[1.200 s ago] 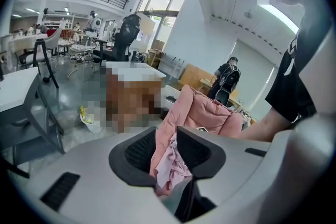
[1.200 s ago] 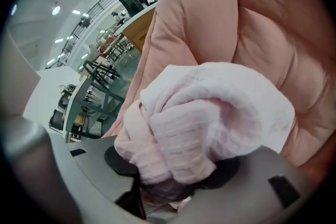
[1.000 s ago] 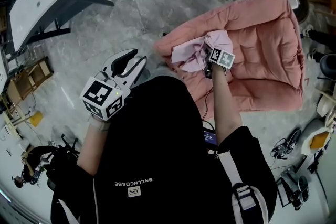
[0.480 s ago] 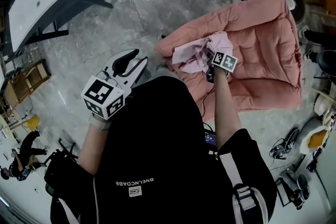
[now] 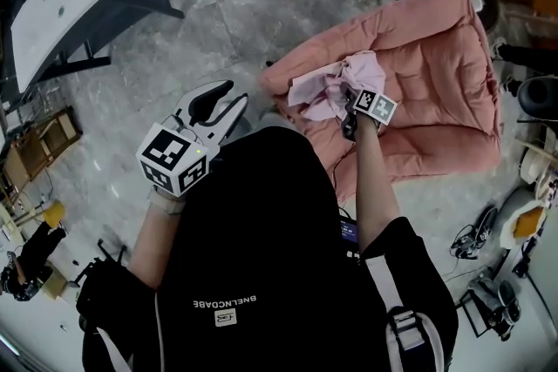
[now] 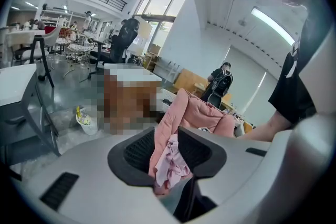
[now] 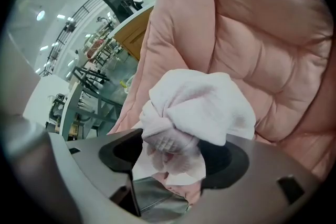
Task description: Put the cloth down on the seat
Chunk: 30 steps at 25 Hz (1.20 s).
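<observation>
Two tools show: the right tool [image 7: 173, 159] has its jaws opening around the bunched pale pink cloth [image 5: 324, 88], which rests on the padded pink seat [image 5: 436, 74] near its edge (a gap shows beside one pad). Left tool [image 5: 218, 103] hangs over the grey floor [image 5: 174, 39], jaws apart and empty.

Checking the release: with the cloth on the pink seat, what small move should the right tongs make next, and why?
Probably draw the right tongs straight back: their jaws are opening round the cloth, which already lies bunched on the seat.
</observation>
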Motion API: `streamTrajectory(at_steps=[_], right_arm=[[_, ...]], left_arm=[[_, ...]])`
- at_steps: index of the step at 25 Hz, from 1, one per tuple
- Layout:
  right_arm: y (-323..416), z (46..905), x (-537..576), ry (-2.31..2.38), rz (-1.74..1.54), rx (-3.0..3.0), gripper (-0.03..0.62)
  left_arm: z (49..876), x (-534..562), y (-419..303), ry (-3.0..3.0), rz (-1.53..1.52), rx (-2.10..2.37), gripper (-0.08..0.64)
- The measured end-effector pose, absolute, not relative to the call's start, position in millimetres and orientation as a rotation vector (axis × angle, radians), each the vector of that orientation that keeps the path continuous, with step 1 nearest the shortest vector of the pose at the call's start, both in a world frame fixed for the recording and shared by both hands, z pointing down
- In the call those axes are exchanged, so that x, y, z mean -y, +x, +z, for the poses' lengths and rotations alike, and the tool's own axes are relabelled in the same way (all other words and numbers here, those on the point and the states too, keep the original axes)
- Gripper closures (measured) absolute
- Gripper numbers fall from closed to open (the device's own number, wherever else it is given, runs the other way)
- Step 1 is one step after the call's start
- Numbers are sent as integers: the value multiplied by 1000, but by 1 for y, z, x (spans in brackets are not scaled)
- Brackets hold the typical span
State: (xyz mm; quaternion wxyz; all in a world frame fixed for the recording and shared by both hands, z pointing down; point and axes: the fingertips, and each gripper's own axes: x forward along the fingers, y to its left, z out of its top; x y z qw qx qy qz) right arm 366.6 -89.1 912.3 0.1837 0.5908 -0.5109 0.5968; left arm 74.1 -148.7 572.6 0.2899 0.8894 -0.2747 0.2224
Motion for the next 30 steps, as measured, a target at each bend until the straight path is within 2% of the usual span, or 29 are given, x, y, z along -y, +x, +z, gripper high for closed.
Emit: streamTrajectory(at_steps=[16,30], right_arm=[[347,839,85,1841,1611,1474,256],[269,713,135,1867,1451,1816,256]], left_arm=[[546,151,36,2452,526,680,430],[507,157,0,2537,435,663,430]])
